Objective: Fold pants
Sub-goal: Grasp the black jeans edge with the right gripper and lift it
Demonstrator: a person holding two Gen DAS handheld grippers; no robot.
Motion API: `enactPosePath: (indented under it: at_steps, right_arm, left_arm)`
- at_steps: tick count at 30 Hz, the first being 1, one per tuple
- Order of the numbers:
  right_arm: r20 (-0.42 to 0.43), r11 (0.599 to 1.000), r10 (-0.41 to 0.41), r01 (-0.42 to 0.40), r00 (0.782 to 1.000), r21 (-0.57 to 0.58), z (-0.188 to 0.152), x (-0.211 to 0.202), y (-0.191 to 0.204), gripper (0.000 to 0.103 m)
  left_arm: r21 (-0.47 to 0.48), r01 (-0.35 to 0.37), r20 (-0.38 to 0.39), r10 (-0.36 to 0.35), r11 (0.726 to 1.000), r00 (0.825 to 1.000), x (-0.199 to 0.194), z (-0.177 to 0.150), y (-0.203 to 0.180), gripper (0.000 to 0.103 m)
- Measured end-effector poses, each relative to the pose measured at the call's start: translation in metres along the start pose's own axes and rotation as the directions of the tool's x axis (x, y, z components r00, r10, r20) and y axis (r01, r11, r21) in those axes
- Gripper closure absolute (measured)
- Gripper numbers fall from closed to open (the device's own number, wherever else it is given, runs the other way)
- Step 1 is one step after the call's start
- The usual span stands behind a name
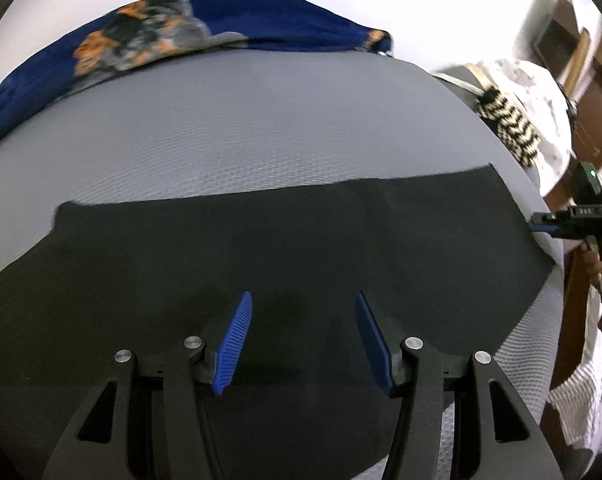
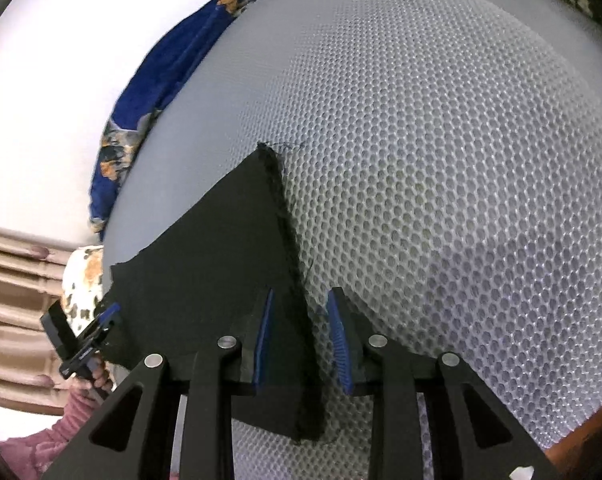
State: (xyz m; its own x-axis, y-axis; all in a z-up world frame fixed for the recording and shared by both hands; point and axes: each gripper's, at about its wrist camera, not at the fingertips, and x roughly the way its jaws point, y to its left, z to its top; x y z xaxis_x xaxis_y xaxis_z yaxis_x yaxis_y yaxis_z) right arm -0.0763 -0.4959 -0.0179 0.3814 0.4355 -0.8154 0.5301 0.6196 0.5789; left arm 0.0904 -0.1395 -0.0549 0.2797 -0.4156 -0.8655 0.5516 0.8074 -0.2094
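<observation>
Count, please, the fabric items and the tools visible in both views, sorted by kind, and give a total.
Black pants: 1
Blue patterned cloth: 1
Black and cream zigzag cloth: 1
White spotted cloth: 1
Grippers: 2, the left gripper and the right gripper
Grey mesh surface: 1
Total: 7

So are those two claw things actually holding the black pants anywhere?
No. The left gripper hovers open above the black pants; the right gripper straddles their edge, pads not pressing.
</observation>
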Motion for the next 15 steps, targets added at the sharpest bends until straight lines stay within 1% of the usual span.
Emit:
enactPosePath:
  at_steps: [3, 7, 10, 11, 12, 14, 15]
  right_arm:
    - [-0.016, 0.998, 0.056, -0.056, 0.998, -0.008, -0.002, 0.001, -0.006, 0.076]
    - [-0.043, 0.990, 0.140, -0.142, 0.989, -0.023, -0.004, 0.006, -0.012, 0.076]
    - [-0.078, 0.977, 0.207, -0.211, 0.975, -0.038, -0.001, 0.016, -0.007, 0.076]
    - [-0.088, 0.970, 0.238, -0.242, 0.967, -0.036, 0.001, 0.021, -0.005, 0.076]
    - [-0.095, 0.966, 0.252, -0.257, 0.963, -0.038, 0.002, 0.025, -0.002, 0.077]
    - [-0.104, 0.959, 0.274, -0.280, 0.956, -0.050, 0.004, 0.032, 0.004, 0.081]
    - [-0.098, 0.959, 0.273, -0.279, 0.957, -0.055, 0.005, 0.036, 0.009, 0.083]
  left_arm:
    - [0.036, 0.006, -0.022, -0.005, 0.999, 1.000, 0.010, 0.002, -0.017, 0.048]
    - [0.080, 0.016, -0.061, -0.011, 0.997, 0.998, 0.021, -0.001, -0.034, 0.048]
    - [0.106, 0.004, -0.074, 0.004, 0.994, 0.997, 0.027, -0.004, -0.040, 0.048]
    - [0.108, 0.000, -0.075, 0.008, 0.994, 0.997, 0.028, -0.004, -0.041, 0.048]
    - [0.108, -0.003, -0.074, 0.011, 0.994, 0.997, 0.029, -0.005, -0.042, 0.048]
    - [0.118, -0.012, -0.064, 0.020, 0.993, 0.998, 0.030, -0.005, -0.043, 0.048]
    - [0.121, -0.014, -0.063, 0.022, 0.993, 0.998, 0.031, -0.005, -0.044, 0.048]
